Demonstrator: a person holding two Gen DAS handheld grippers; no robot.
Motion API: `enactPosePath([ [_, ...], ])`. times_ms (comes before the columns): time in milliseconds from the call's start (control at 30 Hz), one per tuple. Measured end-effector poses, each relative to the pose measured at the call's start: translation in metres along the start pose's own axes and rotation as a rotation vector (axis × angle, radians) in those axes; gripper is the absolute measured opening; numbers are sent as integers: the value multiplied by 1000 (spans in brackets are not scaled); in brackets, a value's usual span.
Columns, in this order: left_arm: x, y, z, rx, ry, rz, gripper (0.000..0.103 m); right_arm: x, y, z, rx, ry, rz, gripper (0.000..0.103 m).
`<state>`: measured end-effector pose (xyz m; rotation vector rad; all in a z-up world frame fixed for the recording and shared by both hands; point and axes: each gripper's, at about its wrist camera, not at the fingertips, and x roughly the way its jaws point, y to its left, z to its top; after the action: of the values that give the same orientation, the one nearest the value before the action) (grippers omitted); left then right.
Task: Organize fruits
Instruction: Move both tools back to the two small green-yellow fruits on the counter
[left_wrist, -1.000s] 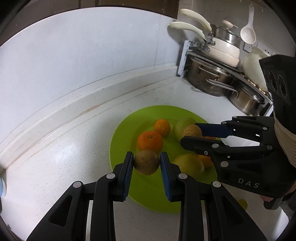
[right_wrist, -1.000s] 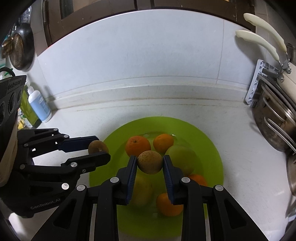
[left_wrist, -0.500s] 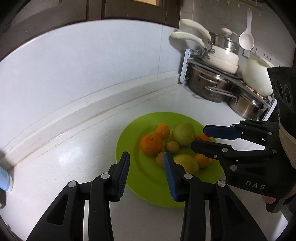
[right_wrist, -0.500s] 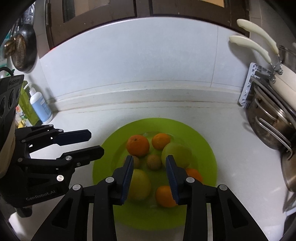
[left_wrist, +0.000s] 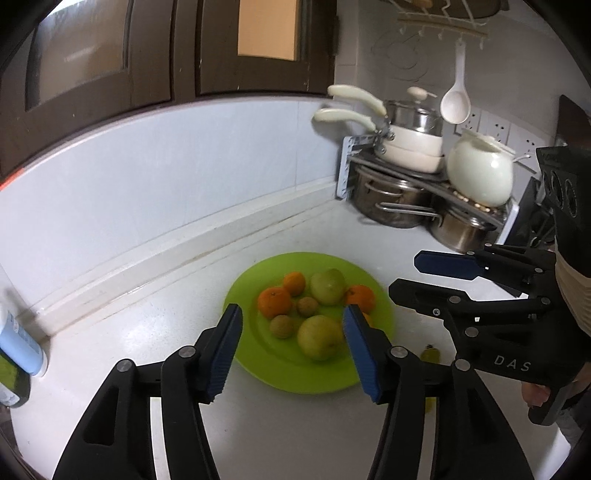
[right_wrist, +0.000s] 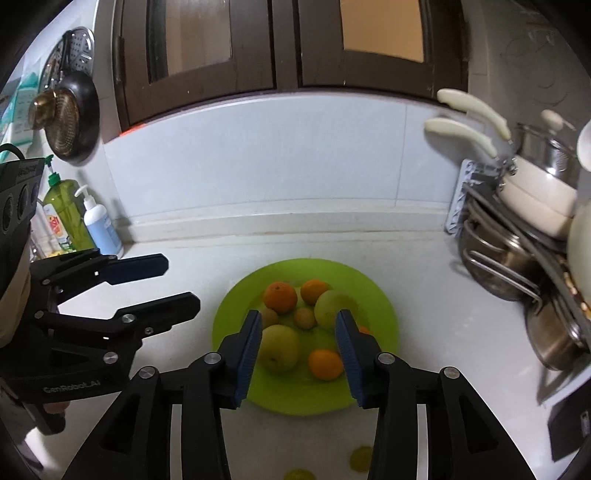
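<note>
A lime green plate (left_wrist: 275, 363) (right_wrist: 382, 306) sits on the white counter and holds several fruits: oranges (left_wrist: 274, 302) (right_wrist: 280, 297), two pale green apples (left_wrist: 318, 337) (right_wrist: 334, 308) and two small brown fruits (left_wrist: 280, 326) (right_wrist: 304, 317). My left gripper (left_wrist: 291, 349) is open and empty, raised above and in front of the plate. My right gripper (right_wrist: 298, 352) is open and empty too, also back from the plate. Each gripper shows in the other's view, the right one (left_wrist: 436, 280) and the left one (right_wrist: 166, 284).
A rack of steel pots and cream pans (left_wrist: 399, 177) (right_wrist: 517, 243) stands at the right by the wall, with a white jar (left_wrist: 480, 173). Soap bottles (right_wrist: 99, 221) stand at the left. Small yellow-green bits (right_wrist: 360, 458) lie on the counter in front of the plate.
Both grippers let go of their brown fruits onto the plate, opened wide and drew back and up from it.
</note>
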<state>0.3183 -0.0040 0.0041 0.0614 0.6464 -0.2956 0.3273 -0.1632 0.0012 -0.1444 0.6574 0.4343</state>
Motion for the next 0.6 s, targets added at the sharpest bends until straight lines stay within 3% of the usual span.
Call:
enactPosePath([
  [133, -13, -12, -3, 11, -14, 2, 61, -18, -2, -6, -3, -22, -21, 52],
  [600, -23, -79, -30, 71, -18, -24, 66, -57, -37, -46, -16, -6, -48, 52],
])
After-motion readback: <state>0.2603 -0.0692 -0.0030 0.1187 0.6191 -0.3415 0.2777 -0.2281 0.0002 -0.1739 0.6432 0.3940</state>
